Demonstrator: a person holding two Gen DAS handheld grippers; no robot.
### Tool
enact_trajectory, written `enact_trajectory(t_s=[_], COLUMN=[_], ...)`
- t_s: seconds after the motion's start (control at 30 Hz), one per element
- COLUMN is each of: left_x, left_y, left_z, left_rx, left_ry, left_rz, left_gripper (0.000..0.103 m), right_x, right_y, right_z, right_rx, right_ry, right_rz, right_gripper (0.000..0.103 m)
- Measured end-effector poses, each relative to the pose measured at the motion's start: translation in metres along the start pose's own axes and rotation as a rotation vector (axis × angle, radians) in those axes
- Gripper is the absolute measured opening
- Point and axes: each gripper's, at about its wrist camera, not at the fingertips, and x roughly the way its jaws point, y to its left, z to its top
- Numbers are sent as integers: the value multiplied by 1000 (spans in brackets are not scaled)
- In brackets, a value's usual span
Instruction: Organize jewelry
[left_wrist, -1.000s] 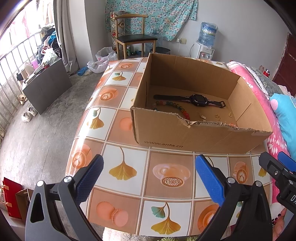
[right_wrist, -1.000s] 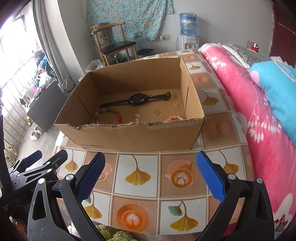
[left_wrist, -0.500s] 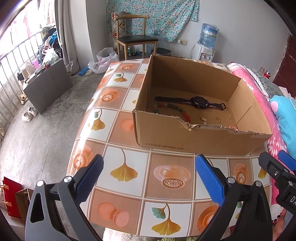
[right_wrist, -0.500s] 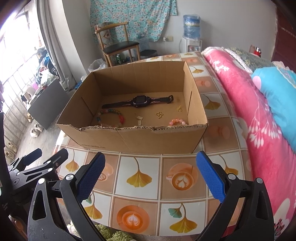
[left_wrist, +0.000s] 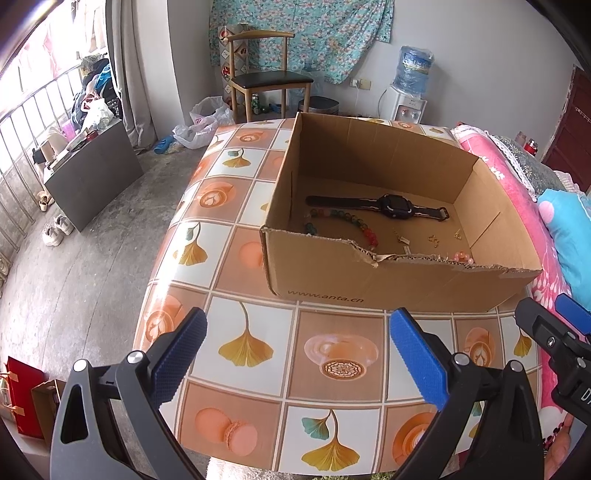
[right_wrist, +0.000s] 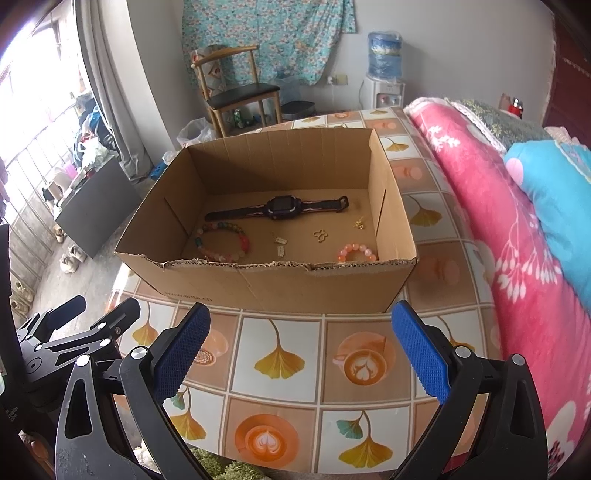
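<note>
The jewelry lies on the floor of the cardboard box (right_wrist: 266, 288), mid-frame in both views: watch (right_wrist: 277, 208), two bead bracelets, tiny gold pieces (right_wrist: 320, 236). These small pieces could slip from broad pads or be missed; the torn front wall may snag a descending claw. Left claw (left_wrist: 295, 354) and right claw (right_wrist: 299, 350) hover wide and empty, lower frame, over the bench (right_wrist: 280, 362).

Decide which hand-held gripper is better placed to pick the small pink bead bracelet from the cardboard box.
Right, probably. The small pink bead bracelet lies in the open cardboard box's right front corner, ahead of the open right hand-held gripper. The open left hand-held gripper sits further left.
</note>
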Motion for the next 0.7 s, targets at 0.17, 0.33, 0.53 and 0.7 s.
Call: enact_trajectory(t_s=[0.17, 0.33, 0.53, 0.7], left_x=[1, 0, -1, -2], left_y=[-1, -1, -1, -1], left_z=[2, 2, 5, 6], left_rx=[1, 3, -1, 0], left_ry=[-1, -4, -7, -8], left_rz=[0, 1, 4, 6], left_gripper=[98, 98, 98, 97], right_x=[-1, 1, 1, 2], right_y=[1, 1, -1, -1], right_z=[0, 2, 3, 4], right_rx=[-1, -6, 0, 0], right_ry=[0, 1, 0, 1], right_rz=[1, 6, 9, 9], right_gripper=[95, 95, 95, 95])
